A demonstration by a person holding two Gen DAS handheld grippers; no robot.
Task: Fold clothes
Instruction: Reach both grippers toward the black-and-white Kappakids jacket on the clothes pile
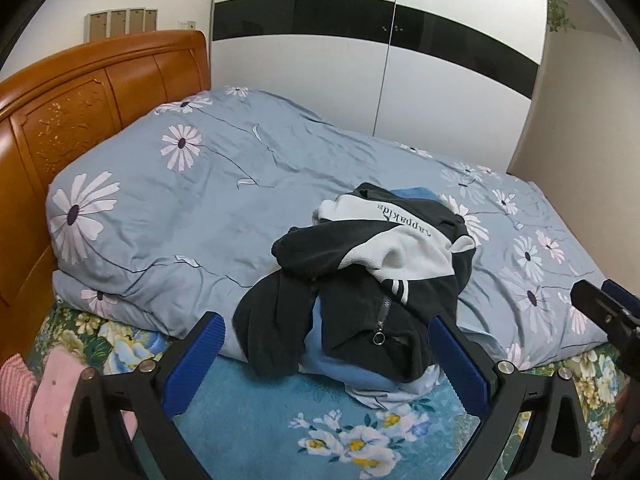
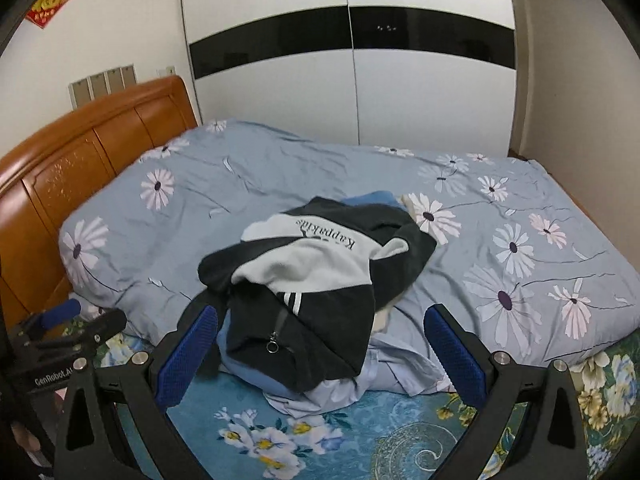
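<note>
Heap of clothes on a bed, seen along both grippers. The left gripper (image 1: 326, 354) has its jaws spread wide and holds nothing; its blue ribbed pads (image 1: 196, 364) flank the near edge of the heap without touching it. The right gripper (image 2: 320, 354) is likewise spread wide and empty, its pads (image 2: 188, 360) standing to either side of the heap's near end. Each gripper appears at the edge of the other's view: the right one at the right margin of the left wrist view, the left one at the left margin of the right wrist view, where its body bears the white lettering "GenRobot.AI" (image 2: 54, 378).

The heap lies at the near edge of a grey-blue daisy-print duvet (image 1: 208, 208), partly spilling onto a teal floral sheet (image 1: 280, 420). Uppermost is a black-and-white fleece jacket (image 1: 372, 264), crumpled, with a metal ring zip pull (image 1: 378, 338) facing the cameras and two white stripes on one black panel. Black lettering on its white panel, upside down to the cameras, reads roughly "Kappa Kids" (image 2: 326, 234). Under the jacket lies a blue garment (image 1: 344, 372), and beneath that a pale blue one (image 2: 320, 398).

A pink folded item (image 1: 60, 392) sits at the lower left. Behind the bed stand an orange wooden headboard (image 1: 92, 96) and a white wardrobe (image 1: 360, 60) with a black band. A red wall decoration (image 2: 54, 0) carries gold characters, too small to read.
</note>
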